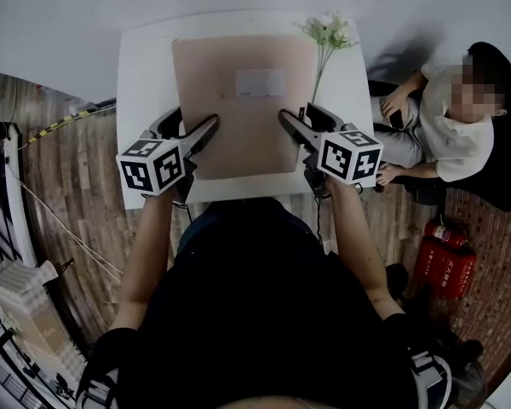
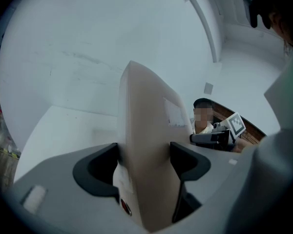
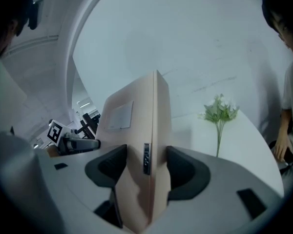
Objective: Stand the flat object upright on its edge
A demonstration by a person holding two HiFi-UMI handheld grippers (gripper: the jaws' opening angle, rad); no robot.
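Observation:
A flat tan cardboard box point(image 1: 243, 100) with a pale label lies over the white table point(image 1: 145, 66), covering much of it. My left gripper point(image 1: 206, 130) holds its near left corner and my right gripper point(image 1: 291, 124) its near right corner. In the left gripper view the box's edge point(image 2: 146, 145) sits between the two dark pads, which press on both faces. The right gripper view shows the same: the box point(image 3: 141, 130) is clamped between the pads, with a small dark sticker on its edge. I cannot tell how far the box is tilted off the table.
A sprig of white flowers point(image 1: 328, 31) lies at the table's back right, next to the box. A person point(image 1: 460, 135) sits to the right of the table. Red fire extinguishers point(image 1: 443, 258) stand on the wooden floor at the right.

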